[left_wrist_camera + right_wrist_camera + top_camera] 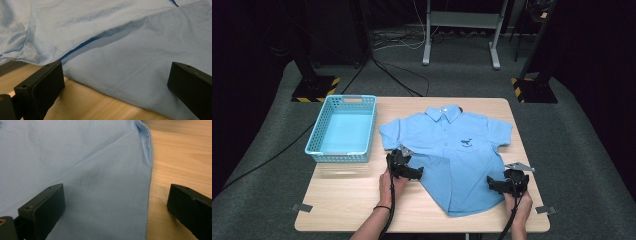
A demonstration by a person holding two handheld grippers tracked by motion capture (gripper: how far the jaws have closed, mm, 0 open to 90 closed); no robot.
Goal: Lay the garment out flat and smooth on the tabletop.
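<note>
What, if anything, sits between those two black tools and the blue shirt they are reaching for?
Nothing visible does. The left tool is open at the blue shirt's left edge, the right tool open at its right edge. Only bare table meets the cloth there; the basket stands off to the left.

A light blue polo shirt [457,150] lies spread flat in the middle of the wooden worktop [342,205], collar toward the top of the frame, a small dark emblem on its chest. At centre left stands an empty turquoise basket [343,156], just beside the shirt's sleeve. The left tool [413,173] sits at the shirt's left edge, below that sleeve. The right tool [493,184] sits at the lower right of the shirt, near its hem. Both forearms enter from the bottom of the frame.
</note>
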